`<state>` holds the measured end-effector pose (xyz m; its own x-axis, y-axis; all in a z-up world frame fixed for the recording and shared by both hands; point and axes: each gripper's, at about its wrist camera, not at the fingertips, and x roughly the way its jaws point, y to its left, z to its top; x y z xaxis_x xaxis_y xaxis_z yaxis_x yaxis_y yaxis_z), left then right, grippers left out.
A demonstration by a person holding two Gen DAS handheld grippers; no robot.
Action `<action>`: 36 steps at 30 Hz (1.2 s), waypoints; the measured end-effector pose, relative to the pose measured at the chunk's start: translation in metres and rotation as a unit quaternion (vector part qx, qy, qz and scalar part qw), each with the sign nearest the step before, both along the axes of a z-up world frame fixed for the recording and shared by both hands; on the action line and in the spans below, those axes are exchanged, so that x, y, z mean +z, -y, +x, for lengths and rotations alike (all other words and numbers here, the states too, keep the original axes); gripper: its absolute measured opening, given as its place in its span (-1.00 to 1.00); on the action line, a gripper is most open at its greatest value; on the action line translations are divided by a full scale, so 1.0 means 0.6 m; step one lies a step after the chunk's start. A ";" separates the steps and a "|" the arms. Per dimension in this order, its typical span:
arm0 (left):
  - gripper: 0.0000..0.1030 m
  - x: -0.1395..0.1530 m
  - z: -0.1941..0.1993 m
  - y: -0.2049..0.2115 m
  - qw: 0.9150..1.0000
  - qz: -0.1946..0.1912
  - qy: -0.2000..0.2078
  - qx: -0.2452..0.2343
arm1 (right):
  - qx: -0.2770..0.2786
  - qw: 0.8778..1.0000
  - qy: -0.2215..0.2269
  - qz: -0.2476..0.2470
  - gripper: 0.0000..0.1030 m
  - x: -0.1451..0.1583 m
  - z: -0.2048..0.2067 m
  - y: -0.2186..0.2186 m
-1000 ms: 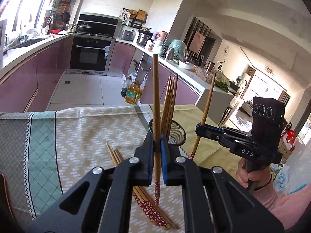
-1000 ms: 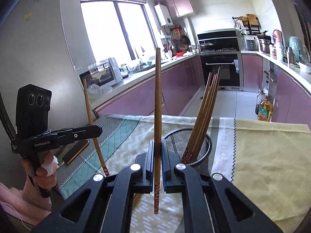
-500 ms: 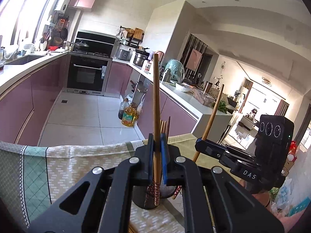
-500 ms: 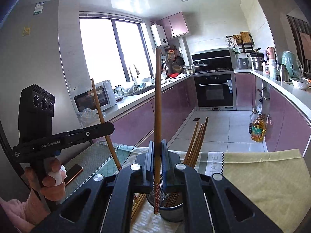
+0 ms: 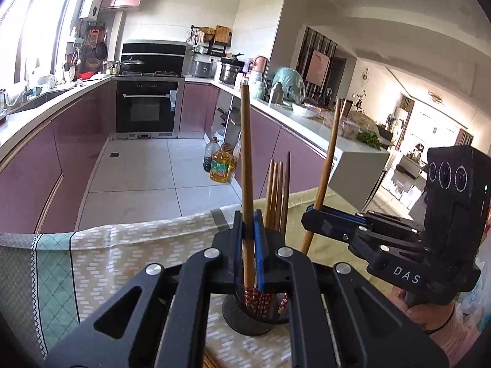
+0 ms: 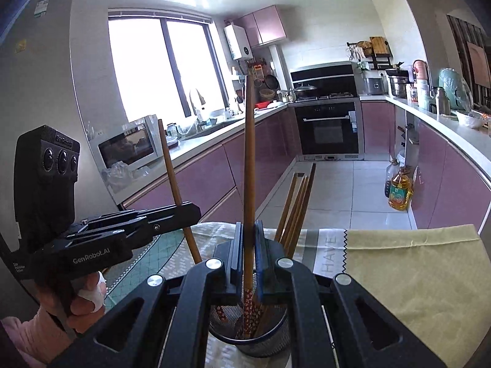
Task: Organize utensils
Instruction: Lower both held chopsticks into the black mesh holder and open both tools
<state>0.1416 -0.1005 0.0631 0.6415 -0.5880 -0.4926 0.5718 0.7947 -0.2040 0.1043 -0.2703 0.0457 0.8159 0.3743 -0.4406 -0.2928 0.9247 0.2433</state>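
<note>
Left wrist: chopstick [image 5: 246, 165] tips now inside holder [image 5: 254, 319].

L gripper [image 5: 248, 245] is level, fingers pointing fwd, jaws pinched w/ only a thin gap between the blue pads [image 5: 260, 245]. R gripper [image 6: 248, 251] sits just beside it in the same pose, jaws pinched equally tight. Each is held from below by a fist: L hand [image 6: 83, 303], R hand [image 5: 429, 309]
</note>
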 end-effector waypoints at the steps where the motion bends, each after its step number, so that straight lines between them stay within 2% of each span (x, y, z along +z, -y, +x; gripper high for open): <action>1: -0.86 -0.008 0.002 0.005 1.000 0.009 -0.007 -0.007 | 0.001 1.000 -0.010 -0.002 -0.89 -0.006 0.003 -0.001; 6: -0.86 -0.046 0.019 0.022 0.998 0.046 -0.036 -0.018 | 0.009 0.998 -0.059 -0.019 -0.88 -0.034 0.016 -0.006; 11: -0.85 -0.061 0.031 0.025 0.998 0.050 -0.046 -0.019 | 0.004 0.996 -0.088 -0.023 -0.84 -0.057 0.027 -0.009; 13: -0.85 -0.064 0.035 0.026 0.998 0.050 -0.047 -0.015 | -0.002 0.996 -0.089 -0.021 -0.84 -0.061 0.027 -0.006; 17: -0.68 -0.067 0.036 0.023 0.998 0.044 -0.049 -0.010 | -0.009 0.996 -0.086 -0.019 -0.78 -0.061 0.023 -0.002; 22: -0.65 -0.069 0.026 0.011 0.998 0.036 -0.044 -0.007 | -0.016 0.997 -0.078 -0.018 -0.63 -0.059 0.018 0.001; 25: -0.63 -0.066 0.015 0.000 0.999 0.034 -0.036 0.002 | -0.015 0.997 -0.072 -0.016 -0.60 -0.055 0.012 0.000; 31: -0.36 -0.052 -0.027 -0.048 0.999 0.030 0.000 0.031 | 0.004 0.999 -0.037 -0.014 -0.45 -0.032 -0.023 -0.010; 36: 0.08 -0.057 -0.069 -0.095 0.997 0.040 0.021 0.070 | 0.057 0.998 -0.009 -0.028 -0.17 -0.019 -0.073 -0.047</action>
<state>0.0999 -0.0432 0.0292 0.7356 -0.4517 -0.5048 0.4610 0.8798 -0.1154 0.0607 -0.2424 0.0340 0.7612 0.4390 -0.4774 -0.3938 0.8977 0.1976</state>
